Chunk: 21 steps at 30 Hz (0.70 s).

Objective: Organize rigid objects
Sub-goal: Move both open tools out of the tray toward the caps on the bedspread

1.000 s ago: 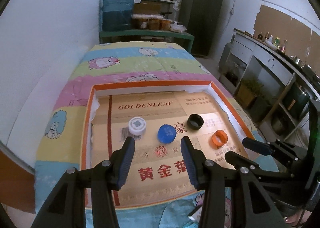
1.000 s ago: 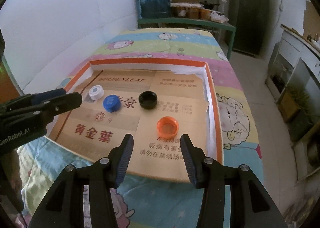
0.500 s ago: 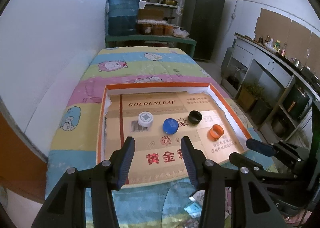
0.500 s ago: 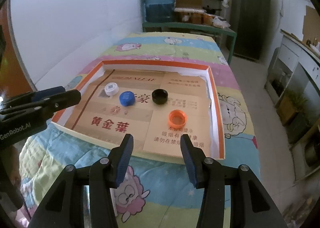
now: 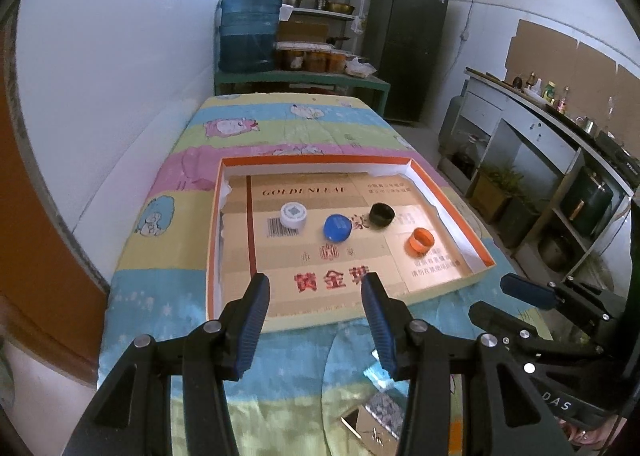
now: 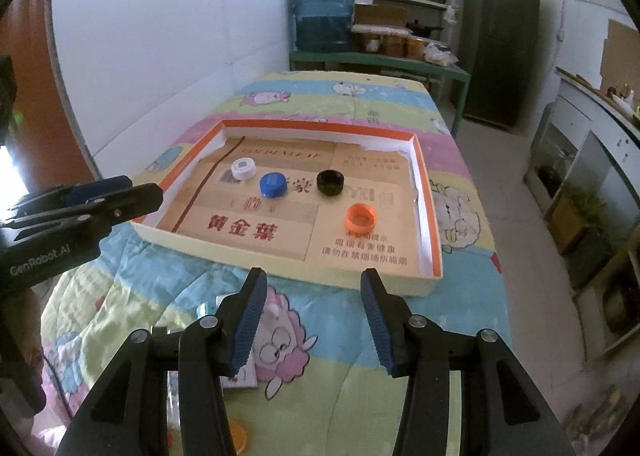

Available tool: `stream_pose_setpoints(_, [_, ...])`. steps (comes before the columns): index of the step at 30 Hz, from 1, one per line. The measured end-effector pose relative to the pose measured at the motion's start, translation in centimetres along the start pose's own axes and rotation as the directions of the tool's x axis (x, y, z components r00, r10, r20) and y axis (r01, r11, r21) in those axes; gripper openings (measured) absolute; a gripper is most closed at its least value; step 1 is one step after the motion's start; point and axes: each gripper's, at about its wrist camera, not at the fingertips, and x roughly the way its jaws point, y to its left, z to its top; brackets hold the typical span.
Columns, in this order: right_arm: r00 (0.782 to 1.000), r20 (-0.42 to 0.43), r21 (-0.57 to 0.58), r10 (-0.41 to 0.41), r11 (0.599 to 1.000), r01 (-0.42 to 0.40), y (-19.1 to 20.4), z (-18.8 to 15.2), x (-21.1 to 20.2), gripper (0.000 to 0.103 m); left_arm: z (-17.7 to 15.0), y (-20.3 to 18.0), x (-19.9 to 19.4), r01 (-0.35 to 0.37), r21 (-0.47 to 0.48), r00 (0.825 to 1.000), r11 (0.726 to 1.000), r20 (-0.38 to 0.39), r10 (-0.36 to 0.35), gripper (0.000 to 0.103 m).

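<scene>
Left wrist view showed my left gripper [image 5: 316, 320] released, nothing between its jaws; my right gripper [image 6: 314, 318] likewise; four caps sat in the tray [image 5: 214, 232]: white cap [image 5: 293, 214] at ten o'clock, blue cap [image 5: 337, 228], black cap [image 5: 381, 214], orange cap [image 5: 420, 242] at three.

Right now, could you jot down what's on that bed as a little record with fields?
surface: cartoon-print striped bedcover
container: shallow orange-rimmed cardboard box lid
inside it: white plastic cap; blue plastic cap; black plastic cap; orange plastic cap
left hand-held gripper: open, empty
right hand-held gripper: open, empty
</scene>
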Motion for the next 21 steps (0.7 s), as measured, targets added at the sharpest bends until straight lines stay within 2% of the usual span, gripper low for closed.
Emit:
stream_pose_setpoints(12, [1.000,-0.026,-0.003,0.000,1.000,0.000,1.3,-3.5,-2.0,0.050,-3.2,0.0,-2.2,0.032,0.000,0.999,0.999,-0.013,-0.032,0.048])
stream_pose_setpoints(21, [0.998,-0.066,-0.002,0.005,1.000,-0.005,2.2,-7.0,-3.0,0.050,-6.9,-1.5,-3.6,0.098,0.071,0.994,0.993,-0.047,-0.095,0.048])
